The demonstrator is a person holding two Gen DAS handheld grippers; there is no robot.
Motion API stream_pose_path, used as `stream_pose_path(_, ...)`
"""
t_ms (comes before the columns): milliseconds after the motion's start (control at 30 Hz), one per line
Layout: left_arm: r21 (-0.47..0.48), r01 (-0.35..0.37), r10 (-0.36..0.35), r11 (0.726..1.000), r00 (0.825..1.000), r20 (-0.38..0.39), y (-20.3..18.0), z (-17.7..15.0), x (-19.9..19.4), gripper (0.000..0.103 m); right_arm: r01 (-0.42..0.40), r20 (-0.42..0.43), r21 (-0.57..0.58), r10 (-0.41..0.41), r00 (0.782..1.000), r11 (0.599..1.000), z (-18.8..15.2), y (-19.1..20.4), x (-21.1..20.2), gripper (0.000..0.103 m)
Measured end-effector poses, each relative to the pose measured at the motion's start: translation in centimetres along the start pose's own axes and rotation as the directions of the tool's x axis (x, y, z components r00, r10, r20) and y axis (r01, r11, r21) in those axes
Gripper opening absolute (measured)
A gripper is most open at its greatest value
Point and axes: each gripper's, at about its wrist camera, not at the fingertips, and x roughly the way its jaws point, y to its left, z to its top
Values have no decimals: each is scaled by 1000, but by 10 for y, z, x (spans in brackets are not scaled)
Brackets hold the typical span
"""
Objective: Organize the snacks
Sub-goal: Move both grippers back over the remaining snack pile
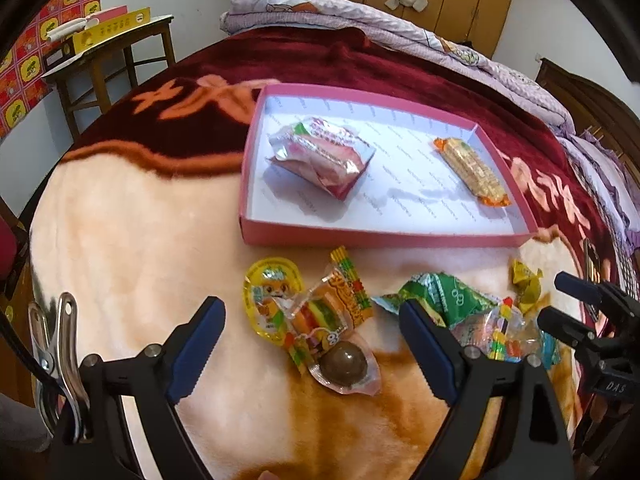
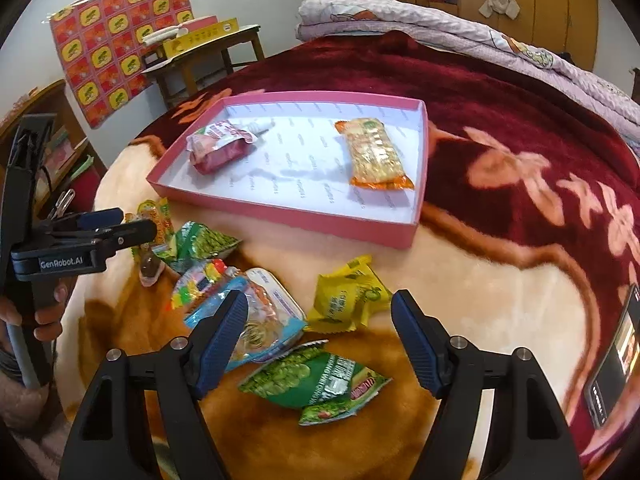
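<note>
A pink tray (image 1: 360,238) (image 2: 280,210) lies on the bed blanket and holds a red-and-silver packet (image 1: 324,156) (image 2: 220,148) and an orange-ended wafer bar (image 1: 472,170) (image 2: 374,156). Loose snacks lie in front of it. My left gripper (image 1: 312,312) (image 2: 120,224) hovers open over a burger gummy pack (image 1: 320,312), a chocolate ball pack (image 1: 346,366) and a yellow jelly cup (image 1: 268,292). Open too, my right gripper (image 2: 320,316) (image 1: 560,296) hangs above a green pea packet (image 2: 316,380), with a yellow packet (image 2: 348,300) and a blue-edged bag (image 2: 260,320) beyond its fingertips. Nothing is gripped.
A second green packet (image 1: 444,296) (image 2: 200,242) and a colourful candy bag (image 1: 504,332) (image 2: 196,280) lie between the grippers. A phone (image 2: 616,360) rests at the right on the blanket. A folded quilt (image 1: 360,12) lies at the far end; a wooden table (image 1: 112,52) stands left.
</note>
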Motion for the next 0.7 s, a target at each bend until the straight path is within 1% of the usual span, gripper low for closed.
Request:
stream_pose_path(233,-2,15,-15,1000,1000,3,-3,-8,0,84,-13,-1,26,13,1000,1000,-3,-8,2,76)
stream_pose_path(400,-42,12,-11,999,1000,13,5,-7,-1,65,-15,-14,44,16,1000,999,-6,-12,7,75)
stream_pose_path(500,-55,22,-22,998,1000,2,6,-9,1,60,-26,-22,62,27,999,998,-7,-15,12,71)
stream_pose_path(600,-62,32,-33,998,999,-15,5,-11,7,58,-33,-26,74,35,999,997,-8,-16,15,69)
stream_pose_path(700,-45,22,-22,999,1000,-17,1,-12,10,58,-30,-38,79,33,999,996,-9,-17,19,67)
